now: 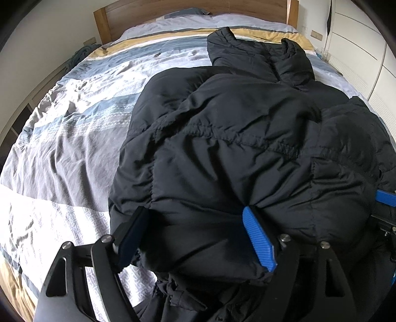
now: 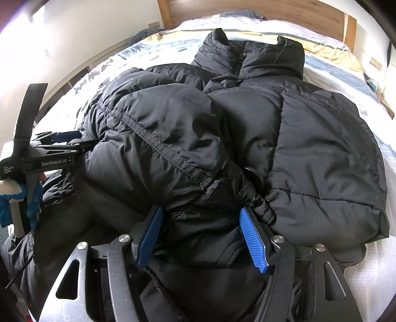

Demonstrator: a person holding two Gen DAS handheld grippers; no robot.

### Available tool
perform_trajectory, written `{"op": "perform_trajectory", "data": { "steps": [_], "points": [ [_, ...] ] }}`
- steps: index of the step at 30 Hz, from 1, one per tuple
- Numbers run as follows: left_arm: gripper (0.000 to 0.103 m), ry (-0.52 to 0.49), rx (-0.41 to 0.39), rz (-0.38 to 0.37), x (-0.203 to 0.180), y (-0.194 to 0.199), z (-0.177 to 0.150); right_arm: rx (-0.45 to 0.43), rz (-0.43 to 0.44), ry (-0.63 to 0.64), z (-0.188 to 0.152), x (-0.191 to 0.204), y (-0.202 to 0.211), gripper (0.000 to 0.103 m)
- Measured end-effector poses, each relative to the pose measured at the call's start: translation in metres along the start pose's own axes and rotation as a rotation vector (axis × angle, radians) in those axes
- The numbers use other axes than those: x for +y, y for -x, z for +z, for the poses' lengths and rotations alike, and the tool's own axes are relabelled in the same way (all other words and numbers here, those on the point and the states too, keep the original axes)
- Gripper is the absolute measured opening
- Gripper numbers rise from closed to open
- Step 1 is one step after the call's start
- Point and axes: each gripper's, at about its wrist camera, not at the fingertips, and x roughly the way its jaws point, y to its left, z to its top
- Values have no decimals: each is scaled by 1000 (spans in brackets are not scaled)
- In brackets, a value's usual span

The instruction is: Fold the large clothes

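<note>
Ahead of both grippers, the jacket (image 1: 235, 138) lies bunched on the bed (image 1: 74, 128). Left gripper (image 1: 195, 237) stands wide astride its hem; right gripper (image 2: 200, 237) half-open around a fold, grip uncertain. Next, probably, pinch and fold.

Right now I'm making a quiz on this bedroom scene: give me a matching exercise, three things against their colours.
Things:
1. puffer jacket
2. headboard
3. gripper pads

Colours:
A. blue
B. black
C. brown wood

Pairs: 1-B, 2-C, 3-A
</note>
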Motion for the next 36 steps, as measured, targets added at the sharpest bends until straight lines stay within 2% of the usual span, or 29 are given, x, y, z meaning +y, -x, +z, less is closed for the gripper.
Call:
{"op": "perform_trajectory", "data": {
  "steps": [5, 14, 18, 23, 25, 28, 30, 34, 36],
  "points": [
    [82, 6, 3, -4, 4, -1, -2, -3, 2, 1, -1, 0, 1, 64],
    [83, 13, -13, -74, 15, 1, -7, -9, 22, -5, -2, -3, 2, 64],
    [83, -13, 12, -91, 22, 10, -7, 3, 38, 1, 0, -10, 10, 64],
    [83, -12, 14, -81, 53, 30, 4, -15, -16, 21, 10, -36, 36, 63],
    [83, -4, 3, -56, 69, 37, 17, -35, -30, -5, 19, -54, 46, 63],
    [83, 44, -1, -85, 91, 38, 45, -76, -51, -64, 47, -90, 52, 63],
    [83, 58, -30, -74, 101, 33, 72, -100, -71, -79, 67, -109, 49, 63],
    [83, 130, -72, -122, 111, 10, 130, -167, -80, -119, 123, -146, 32, 63],
    [83, 176, -81, -177, 112, -8, 160, -200, -89, -131, 149, -159, 22, 63]
  ]
}}
